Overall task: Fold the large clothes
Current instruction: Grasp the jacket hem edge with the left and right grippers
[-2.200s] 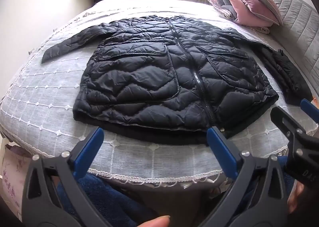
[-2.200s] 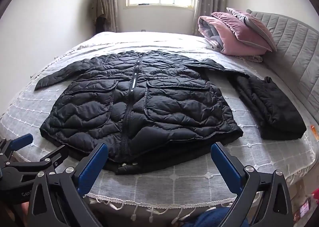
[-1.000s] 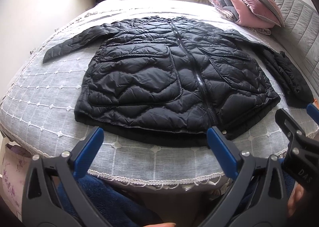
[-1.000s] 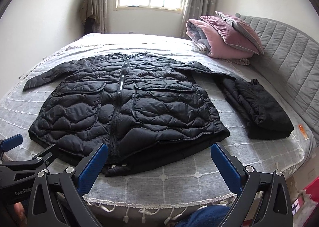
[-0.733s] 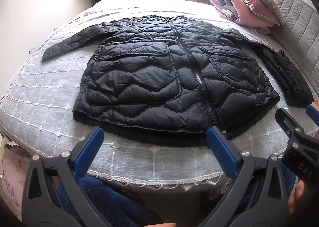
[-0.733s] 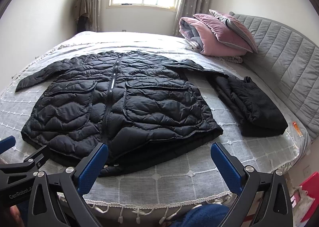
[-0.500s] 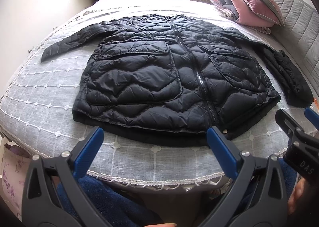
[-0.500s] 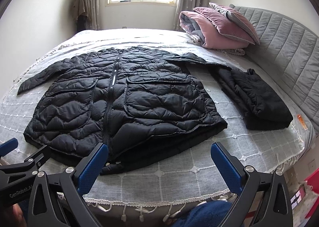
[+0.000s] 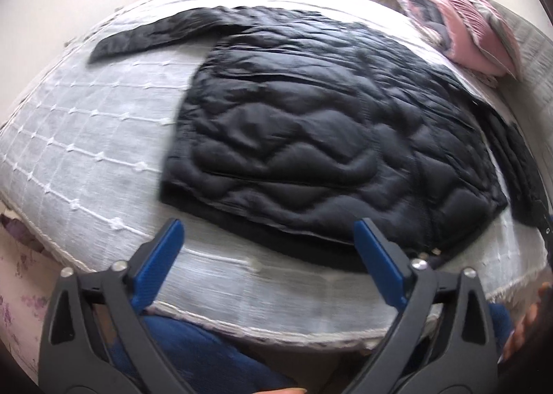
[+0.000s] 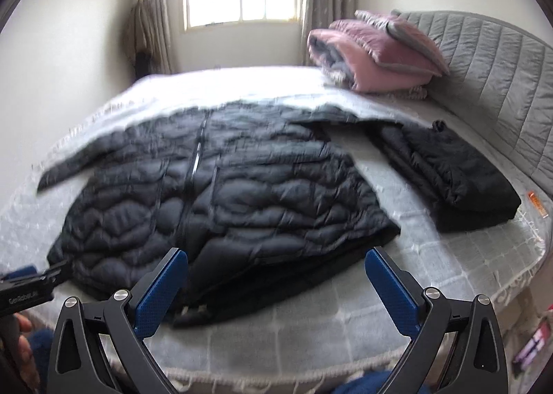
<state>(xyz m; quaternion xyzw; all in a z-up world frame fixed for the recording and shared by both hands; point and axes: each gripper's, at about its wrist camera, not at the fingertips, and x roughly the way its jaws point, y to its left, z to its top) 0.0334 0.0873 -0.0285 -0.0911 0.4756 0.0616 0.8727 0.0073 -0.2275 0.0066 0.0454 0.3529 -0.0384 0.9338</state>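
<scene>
A black quilted puffer jacket (image 9: 311, 138) (image 10: 224, 200) lies spread flat on the bed, zipped front up, hem toward me, one sleeve (image 9: 155, 34) stretched out to the left. My left gripper (image 9: 268, 238) hovers over the near bed edge just short of the hem; its jaws are closing slightly from wide, with nothing between them. My right gripper (image 10: 276, 267) stands open above the hem near the zipper's bottom end, empty too. Both views are motion-blurred.
A folded black garment (image 10: 459, 179) lies on the bed (image 10: 449, 276) to the jacket's right. Pink and grey bedding (image 10: 376, 55) is stacked by the grey padded headboard (image 10: 490, 82). My blue-clad legs (image 9: 214, 359) press against the bed's near edge.
Both grippers moved in toward the jacket's hem and tilted lower. The left view swung left, so the jacket sits further right in it. The jacket itself has not moved.
</scene>
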